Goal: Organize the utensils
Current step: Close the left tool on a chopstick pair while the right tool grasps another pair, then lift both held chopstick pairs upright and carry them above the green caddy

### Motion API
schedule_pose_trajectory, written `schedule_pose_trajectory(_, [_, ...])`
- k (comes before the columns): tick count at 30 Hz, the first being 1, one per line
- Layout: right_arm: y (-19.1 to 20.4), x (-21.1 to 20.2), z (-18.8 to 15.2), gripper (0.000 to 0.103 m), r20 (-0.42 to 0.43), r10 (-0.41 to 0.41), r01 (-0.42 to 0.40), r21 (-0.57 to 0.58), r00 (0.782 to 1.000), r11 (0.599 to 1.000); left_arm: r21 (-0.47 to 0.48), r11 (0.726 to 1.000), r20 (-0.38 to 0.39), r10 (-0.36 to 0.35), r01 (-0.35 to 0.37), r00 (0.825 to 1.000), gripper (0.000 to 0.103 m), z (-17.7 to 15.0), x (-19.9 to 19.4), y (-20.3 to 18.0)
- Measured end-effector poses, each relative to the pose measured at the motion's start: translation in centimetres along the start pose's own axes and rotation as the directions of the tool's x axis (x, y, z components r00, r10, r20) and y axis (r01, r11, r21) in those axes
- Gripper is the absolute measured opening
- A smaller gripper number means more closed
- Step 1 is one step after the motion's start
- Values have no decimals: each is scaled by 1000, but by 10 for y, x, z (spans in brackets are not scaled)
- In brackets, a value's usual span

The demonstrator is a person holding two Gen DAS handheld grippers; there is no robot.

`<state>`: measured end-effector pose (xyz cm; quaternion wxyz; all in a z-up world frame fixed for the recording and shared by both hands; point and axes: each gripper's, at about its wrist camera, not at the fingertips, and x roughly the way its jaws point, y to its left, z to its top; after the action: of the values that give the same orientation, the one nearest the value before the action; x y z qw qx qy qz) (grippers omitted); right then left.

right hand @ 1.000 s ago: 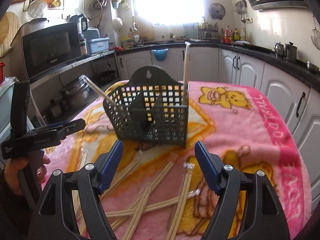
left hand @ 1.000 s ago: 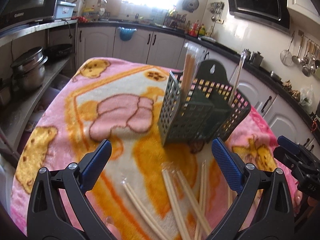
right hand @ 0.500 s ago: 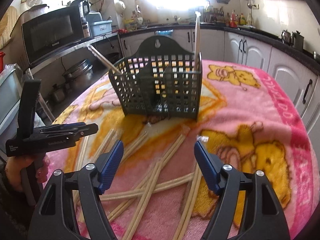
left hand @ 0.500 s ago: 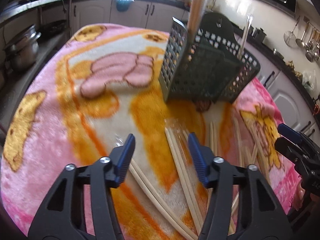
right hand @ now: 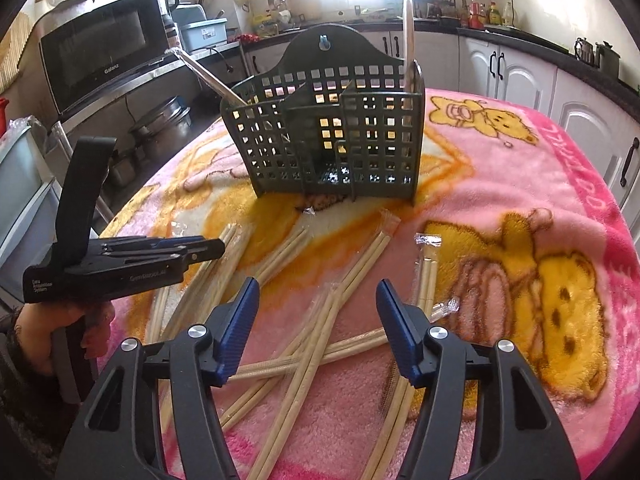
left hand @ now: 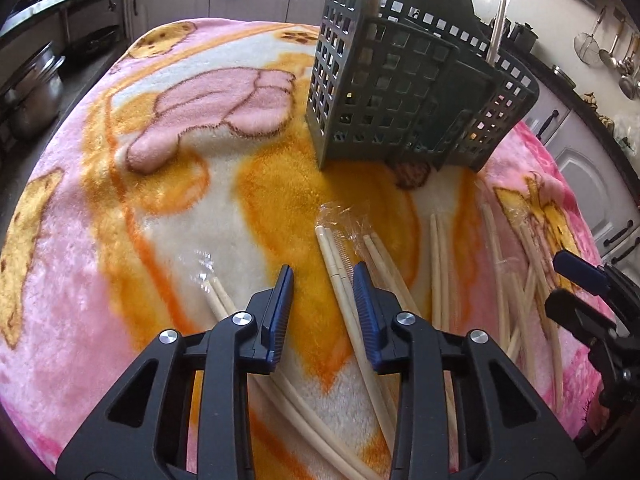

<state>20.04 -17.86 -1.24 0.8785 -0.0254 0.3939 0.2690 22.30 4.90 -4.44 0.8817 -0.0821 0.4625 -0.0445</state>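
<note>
Wrapped chopsticks scattered on blanket before slotted caddy.

Left wrist view: dark green utensil caddy [left hand: 404, 92] upright on pink blanket [left hand: 80, 240], chopsticks standing inside; pale chopstick pairs [left hand: 340, 264] in clear sleeves lying in front. Left gripper [left hand: 323, 304] pitched down above them, jaws just narrowed, unclenched, nothing pinched.
Right wrist view: crossed chopsticks [right hand: 320, 320] beneath right gripper [right hand: 318, 320], jaws closing, still released. Hand [right hand: 44, 320] gripping left tool.

A dark green perforated utensil caddy [right hand: 336, 140] stands upright on a pink cartoon blanket [right hand: 500, 200], wrapped chopsticks [right hand: 408, 40] poking from its outer compartments; more plastic-sleeved chopstick pairs [right hand: 320, 320] lie scattered and crossed before it.
</note>
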Motion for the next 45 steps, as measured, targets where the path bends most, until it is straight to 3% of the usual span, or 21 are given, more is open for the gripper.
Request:
schedule_pose_trajectory(14, [-19, 37, 2, 40, -148, 69, -53, 110, 987, 993, -48, 998, -23, -31, 30, 999, 25, 31, 19, 10])
schedule_pose_trajectory(21, [-21, 40, 2, 20, -157, 69, -50, 121, 985, 991, -55, 998, -20, -40, 39, 999, 21, 40, 27, 12])
schedule_pose_trajectory(28, [-25, 34, 3, 13, -127, 70, -52, 138, 989, 989, -64, 997, -11, -38, 37, 999, 11, 41, 28, 18])
schedule_pose_trajectory(35, [-27, 16, 10, 10, -64, 78, -69, 142, 995, 988, -109, 989, 6, -97, 97, 995, 6, 41, 24, 33])
schedule_pose_trajectory(45, [-19, -6, 25, 7, 1, 87, -86, 107, 996, 990, -113, 984, 127, -122, 137, 984, 4, 44, -23, 35])
